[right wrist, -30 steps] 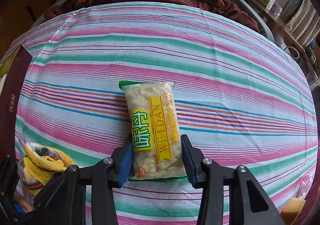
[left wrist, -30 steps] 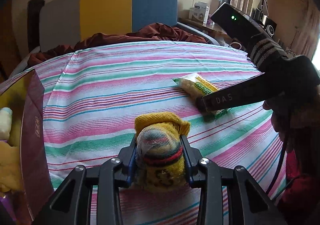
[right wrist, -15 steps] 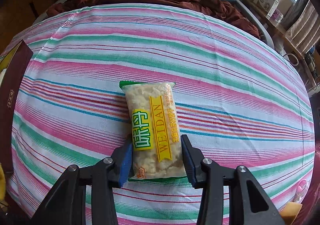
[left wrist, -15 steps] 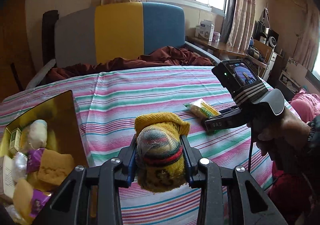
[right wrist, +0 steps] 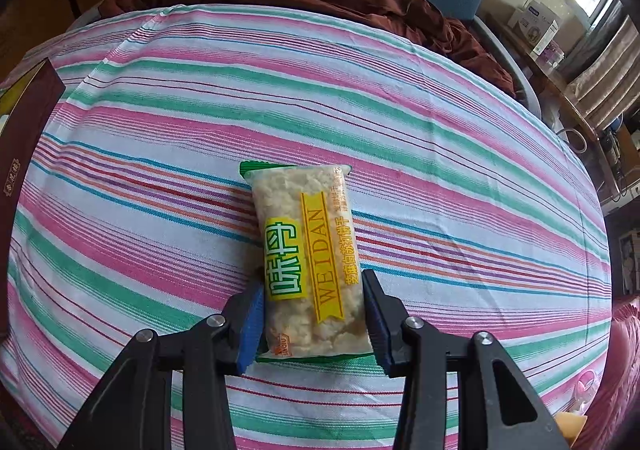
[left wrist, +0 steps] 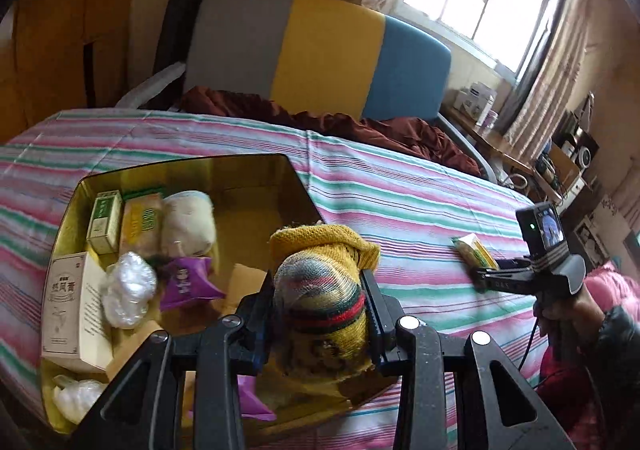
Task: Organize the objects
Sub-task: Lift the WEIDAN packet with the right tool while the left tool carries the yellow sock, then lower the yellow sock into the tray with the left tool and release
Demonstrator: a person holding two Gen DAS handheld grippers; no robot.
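Note:
My left gripper is shut on a rolled yellow striped sock and holds it above the right part of an open gold-lined box. The box holds small cartons, wrapped snacks and a purple packet. My right gripper sits low on the bed with its jaws around the near end of a yellow and green WEIDAN snack packet, which lies flat on the striped sheet. The jaws stand at the packet's sides; I cannot tell if they press it. The right gripper and packet also show in the left wrist view.
The striped bedsheet covers the bed. A dark red blanket lies at the headboard. The box's maroon outer wall is at the left of the right wrist view. A side table with boxes stands at the right.
My left gripper has lifted the sock and swung left, so it now hangs over the open box. The right gripper and the snack packet have stayed in place.

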